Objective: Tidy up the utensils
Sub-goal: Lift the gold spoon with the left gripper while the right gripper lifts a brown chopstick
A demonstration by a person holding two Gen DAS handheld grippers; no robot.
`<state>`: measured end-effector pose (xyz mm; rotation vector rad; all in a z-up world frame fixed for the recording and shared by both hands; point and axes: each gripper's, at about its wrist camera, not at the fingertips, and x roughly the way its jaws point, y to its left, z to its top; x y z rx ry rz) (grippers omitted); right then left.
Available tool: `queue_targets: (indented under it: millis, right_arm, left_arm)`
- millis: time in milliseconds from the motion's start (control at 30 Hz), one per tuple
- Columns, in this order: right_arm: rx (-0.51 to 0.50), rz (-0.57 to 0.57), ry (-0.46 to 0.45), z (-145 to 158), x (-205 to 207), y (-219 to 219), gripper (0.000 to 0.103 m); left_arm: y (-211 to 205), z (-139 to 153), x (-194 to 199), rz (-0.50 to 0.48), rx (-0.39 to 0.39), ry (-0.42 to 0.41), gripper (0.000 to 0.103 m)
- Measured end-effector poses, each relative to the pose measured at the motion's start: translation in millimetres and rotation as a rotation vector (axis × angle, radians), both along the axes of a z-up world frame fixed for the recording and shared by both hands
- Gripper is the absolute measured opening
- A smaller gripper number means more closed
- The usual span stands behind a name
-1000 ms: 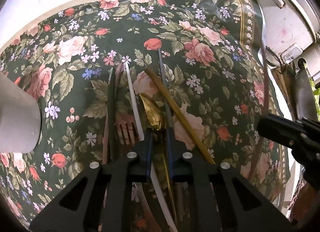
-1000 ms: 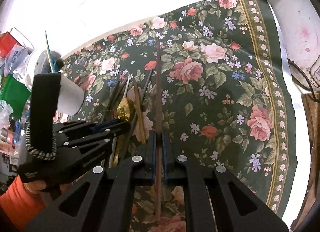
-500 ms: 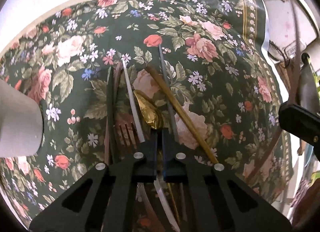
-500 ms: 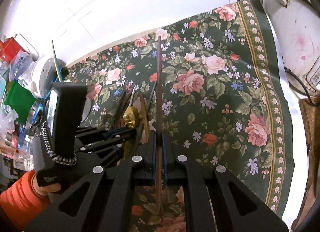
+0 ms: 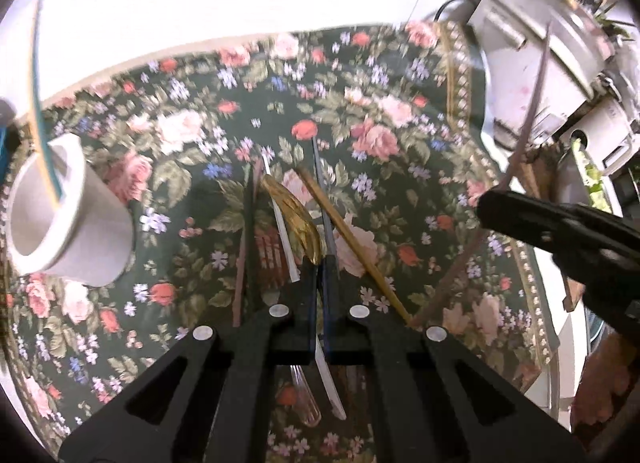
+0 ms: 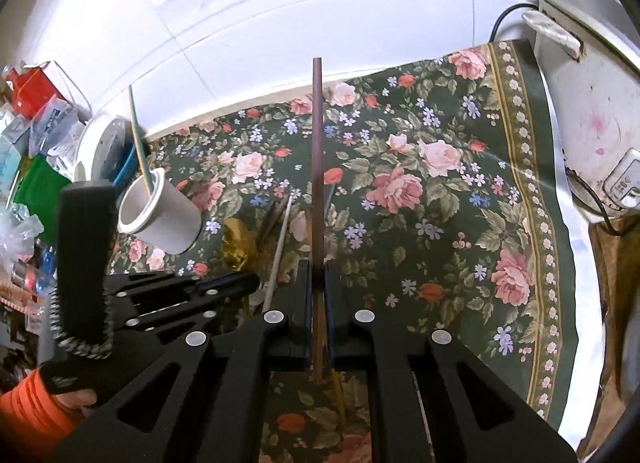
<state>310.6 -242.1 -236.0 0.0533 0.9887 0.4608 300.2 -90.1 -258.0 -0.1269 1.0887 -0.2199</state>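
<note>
My left gripper [image 5: 320,267] is shut on a gold spoon [image 5: 294,209], its bowl lifted above the utensil pile [image 5: 280,247] on the floral cloth [image 5: 400,135]. The pile holds a white chopstick [image 5: 286,239], a tan chopstick [image 5: 352,241], a dark chopstick [image 5: 248,231] and a fork. My right gripper [image 6: 318,263] is shut on a brown chopstick [image 6: 317,151], held up above the cloth; it shows at the right of the left wrist view [image 5: 528,127]. A white cup [image 5: 68,223] with a green stick in it stands at the left, also in the right wrist view [image 6: 160,219].
A white appliance [image 6: 592,111] with a cord stands at the cloth's right edge. Boxes, bags and a white container [image 6: 100,143] crowd the left behind the cup. A white tiled wall [image 6: 280,23] rises behind the cloth.
My left gripper closed on the gold spoon and lifted it from the pile. My right gripper raised the brown chopstick higher. The cup has come into the left wrist view.
</note>
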Motion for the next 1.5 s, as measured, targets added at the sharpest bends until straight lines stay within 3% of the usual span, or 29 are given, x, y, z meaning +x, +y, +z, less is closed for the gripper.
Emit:
queue_targets:
  millis: [167,833,1000,1267,1500]
  right_arm:
    - [-0.005,0.008,-0.018,6,-4,9,0.005]
    - [0.046,0.073,-0.197,83,-10,64,0.005]
    - [0.072,0.093,-0.224,102,-10,81,0.005]
    - [0.101,0.127,-0.268,125,-10,108,0.005]
    - [0.12,0.159,-0.288,133,-2,138,0.005]
  left_arm:
    - [3,26,-22,0.006,0.053,-0.11,0.001]
    - [83,128,-57,0.189,0.023,-0.373,0.001]
    - [107,151,-60,0.224,0.056,-0.431,0.001]
    - [145,177,-61,0.276,0.068,-0.502,0.001]
    - [171,177,-49,0.305,0.073,-0.501,0.001]
